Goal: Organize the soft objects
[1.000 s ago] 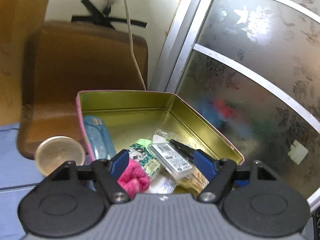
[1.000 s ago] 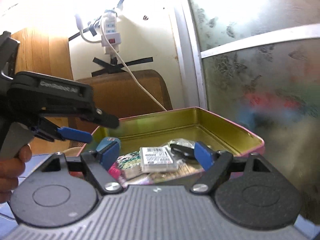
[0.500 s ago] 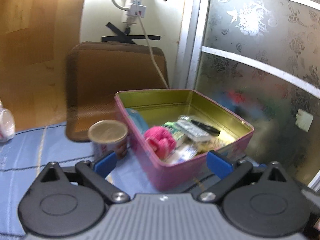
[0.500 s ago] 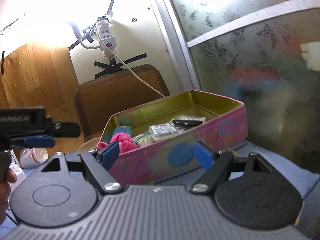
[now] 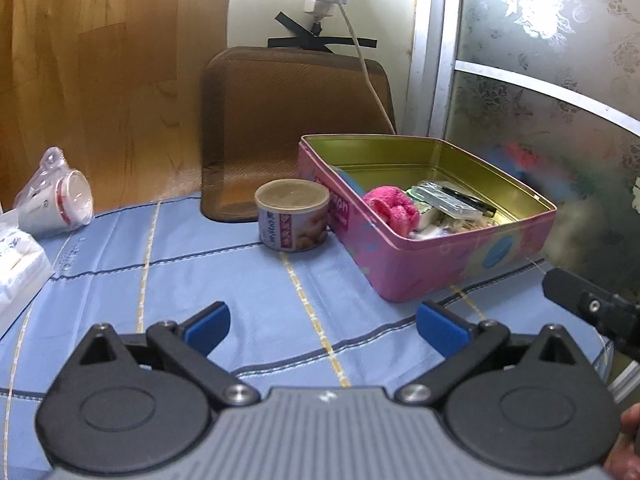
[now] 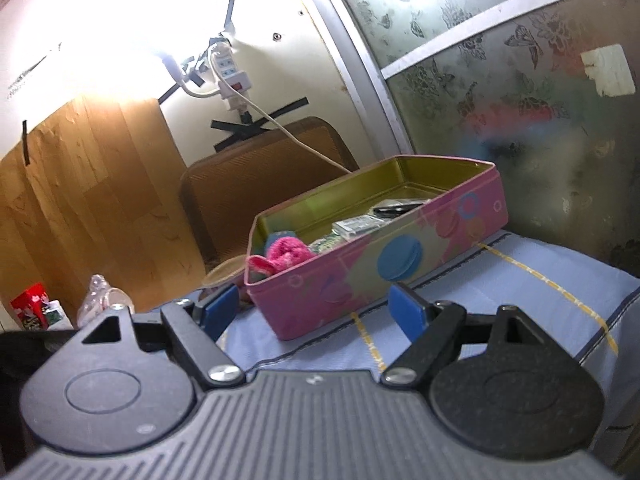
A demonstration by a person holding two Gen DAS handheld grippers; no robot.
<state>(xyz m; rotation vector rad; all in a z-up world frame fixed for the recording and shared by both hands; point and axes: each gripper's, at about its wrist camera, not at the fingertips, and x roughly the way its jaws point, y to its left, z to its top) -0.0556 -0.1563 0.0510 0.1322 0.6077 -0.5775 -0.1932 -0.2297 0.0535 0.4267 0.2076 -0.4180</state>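
Working left to right: you've got one bagged paper cup [image 5: 56,204] lying on its side at the far left, one white tissue pack [image 5: 18,268] at the edge just in front of it, then one small round can [image 5: 292,216] just beside the pink tin [image 5: 452,260]. Inside the tin I count one fluffy pink soft thing [image 5: 394,208] against the near-left wall, plus a clear plastic case, a dark pen-like item and some packets I can't count properly. Your left claw [image 5: 324,324] is spread wide with nothing between the pads, hanging over the blue cloth on the tabletop [image 5: 180,280]; your right claw [image 6: 316,312] is also apart and empty, pointing at the tin's long side. Looks to me like the pink piece is already stowed and you're between pickups, so I'd scan the left side for anything else squishy. If you go for the cup bag, come in low and pinch the plastic, not the cup, so it doesn't roll.
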